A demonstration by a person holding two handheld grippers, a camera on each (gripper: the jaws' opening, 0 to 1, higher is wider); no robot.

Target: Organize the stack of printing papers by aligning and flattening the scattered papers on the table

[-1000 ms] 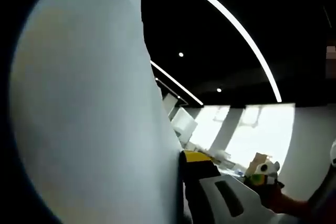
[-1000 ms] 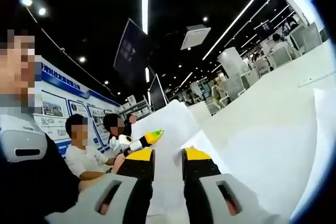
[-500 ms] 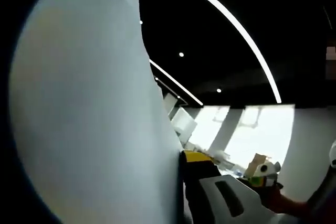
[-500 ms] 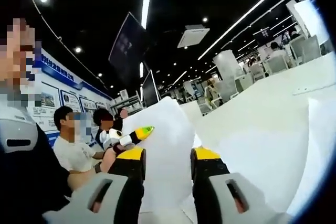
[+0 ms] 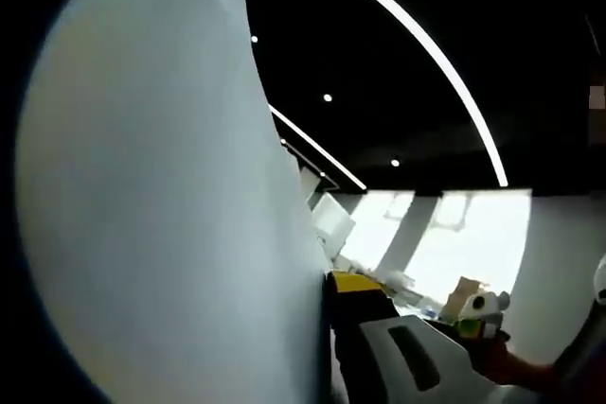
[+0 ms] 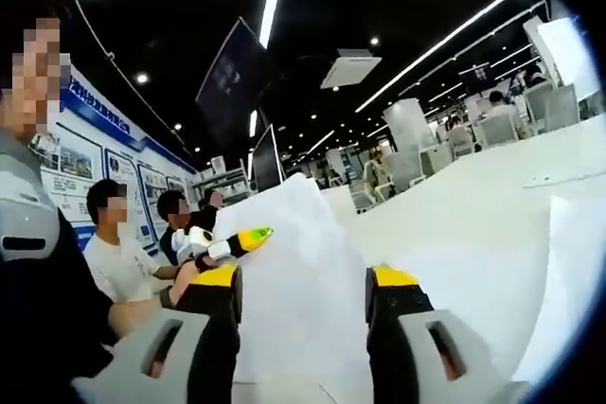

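Paper [image 5: 161, 215] held upright off the desk [image 6: 473, 224], clamped by the left gripper [image 5: 327, 347] at its lower edge — thin, floppy, light, prob. slippery. Right gripper [image 6: 303, 290] spread wide, sheet [image 6: 294, 272] rising between the jaws, not pinched. Best taken near an edge w/ gentle squeeze — creases easily.

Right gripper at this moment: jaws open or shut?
Open. In the right gripper view the right gripper has its two yellow-tipped jaws standing well apart, with the white papers showing in the gap between them.
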